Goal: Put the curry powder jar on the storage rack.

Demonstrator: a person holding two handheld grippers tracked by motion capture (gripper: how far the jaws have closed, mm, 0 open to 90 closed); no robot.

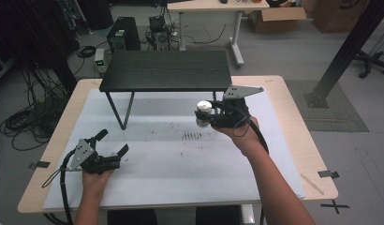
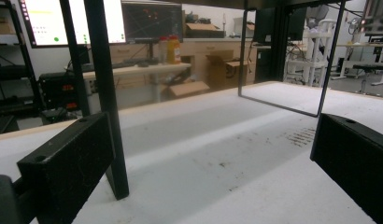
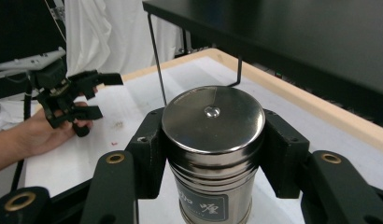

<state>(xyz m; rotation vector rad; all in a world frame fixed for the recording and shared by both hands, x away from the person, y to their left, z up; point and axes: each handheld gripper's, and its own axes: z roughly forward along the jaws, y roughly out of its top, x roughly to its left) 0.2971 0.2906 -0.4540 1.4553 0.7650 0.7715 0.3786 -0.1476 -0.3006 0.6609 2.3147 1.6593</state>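
Right claw (image 3: 213, 154) clamped on steel canister (image 3: 213, 140); left claw (image 1: 113, 143) apart, empty.
Judged: keep canister upright nearing black shelf (image 1: 166, 70).

**Your work surface right now**

You are working at a light wooden table (image 1: 293, 126) whose top is wearing a white sheet (image 1: 180, 173) across nearly its whole area, leaving the wood showing as a border along the left, right and far edges. A patch of small dark marks (image 1: 191, 136) is sitting near the middle of the sheet, with fainter reddish specks scattered around it. Toward the far side, a low black shelf (image 1: 166, 70) is standing on the sheet on thin black wire legs (image 1: 119, 112), its flat dark top running parallel to the table's far edge.
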